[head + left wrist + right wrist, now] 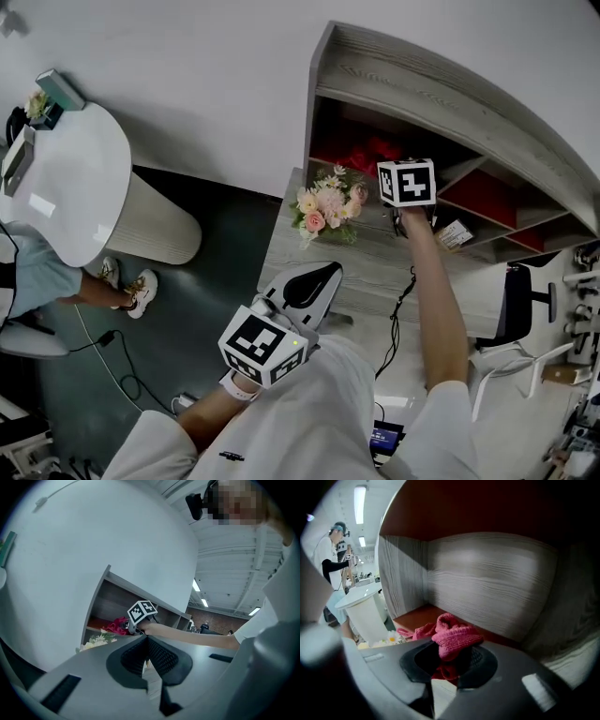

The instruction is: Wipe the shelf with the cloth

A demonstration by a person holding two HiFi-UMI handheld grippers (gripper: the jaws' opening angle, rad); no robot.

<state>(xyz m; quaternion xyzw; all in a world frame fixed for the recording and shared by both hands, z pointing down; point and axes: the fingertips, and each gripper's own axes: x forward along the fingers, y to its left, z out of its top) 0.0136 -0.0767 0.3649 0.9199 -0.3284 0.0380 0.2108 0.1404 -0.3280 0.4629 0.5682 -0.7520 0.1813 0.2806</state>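
Red cloth [457,639] is clamped in the right gripper [450,657] inside the shelf [487,588], at 1 o'clock. Left gripper [146,641] is noted at 6 o'clock, jaws closed on nothing.

A pink and cream flower bouquet [325,208] lies right of a white round pedestal table [70,187]. A black office chair [517,305] stands far right.

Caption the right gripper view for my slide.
Right gripper clamps a pink knitted cloth inside a grey wood-grain shelf compartment.
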